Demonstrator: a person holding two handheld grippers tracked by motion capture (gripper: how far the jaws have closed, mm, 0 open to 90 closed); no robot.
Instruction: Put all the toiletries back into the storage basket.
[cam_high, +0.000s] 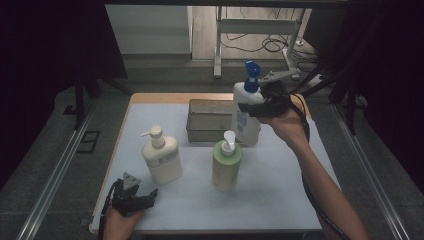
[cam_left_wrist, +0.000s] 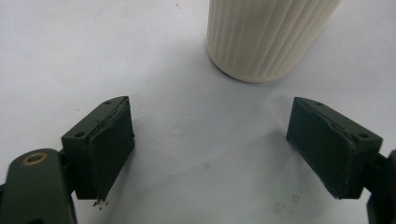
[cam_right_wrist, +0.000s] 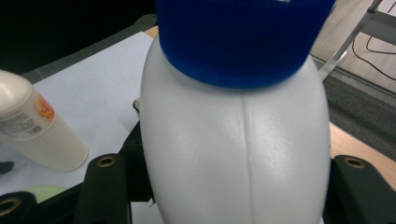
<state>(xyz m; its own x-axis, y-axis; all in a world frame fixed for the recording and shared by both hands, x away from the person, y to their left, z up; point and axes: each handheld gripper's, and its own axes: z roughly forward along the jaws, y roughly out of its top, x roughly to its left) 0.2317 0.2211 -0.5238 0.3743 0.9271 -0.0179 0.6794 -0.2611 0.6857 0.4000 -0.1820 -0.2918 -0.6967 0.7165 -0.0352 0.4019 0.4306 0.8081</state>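
From above, beside the metal tray (cam_high: 210, 134): right gripper (cam_high: 252, 107) clamped on the white bottle with the blue pump (cam_high: 246, 111) at the tray's right end, green bottle (cam_high: 226, 167) just in front of the tray, cream bottle (cam_high: 161, 159) nearer its left front, left gripper (cam_high: 142, 199) low and well apart. Along the left gripper (cam_left_wrist: 210, 149): jaws spread wide on nothing, cream bottle (cam_left_wrist: 266, 39) just ahead. Along the right gripper (cam_right_wrist: 233, 186): jaws pressed to both sides of the white bottle with the blue pump (cam_right_wrist: 233, 140), cream bottle (cam_right_wrist: 35, 130) off to one side.

White pump bottle (cam_high: 246, 114), blue pump, upright beside tray, clamped between jaws.
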